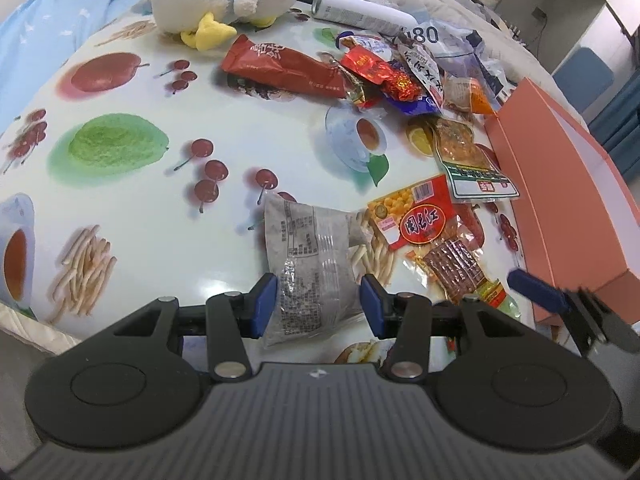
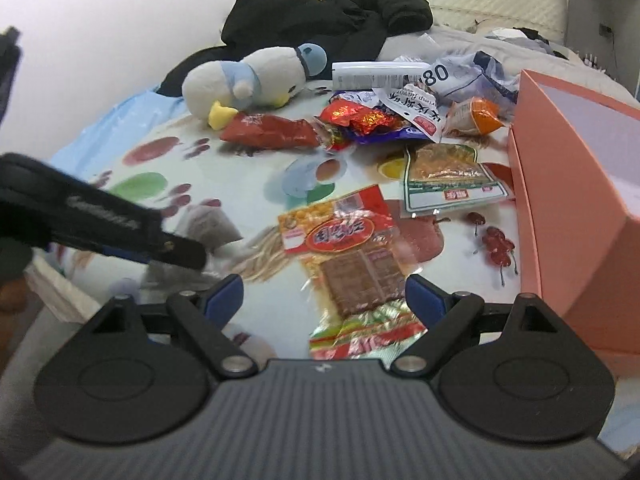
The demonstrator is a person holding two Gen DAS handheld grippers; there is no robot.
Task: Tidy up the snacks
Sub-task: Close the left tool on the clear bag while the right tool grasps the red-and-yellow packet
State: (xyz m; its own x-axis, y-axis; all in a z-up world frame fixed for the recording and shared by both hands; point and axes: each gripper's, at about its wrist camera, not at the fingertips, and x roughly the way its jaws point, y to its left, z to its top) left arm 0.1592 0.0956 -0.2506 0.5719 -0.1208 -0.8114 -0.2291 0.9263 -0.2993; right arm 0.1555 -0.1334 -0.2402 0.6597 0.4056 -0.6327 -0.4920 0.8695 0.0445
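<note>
My left gripper is shut on a grey printed snack packet, its blue pads pressing both sides, low over the fruit-print tablecloth. In the right wrist view it comes in from the left with the grey packet at its tip. My right gripper stands wide open over a red and orange dried-meat packet, and the pads do not touch it. That packet lies right of the grey one. One right finger shows at the right edge.
An open pink box stands along the right side. A green-edged packet lies beside it. Farther back are a pile of wrapped snacks, a long red packet, a white tube and a plush duck.
</note>
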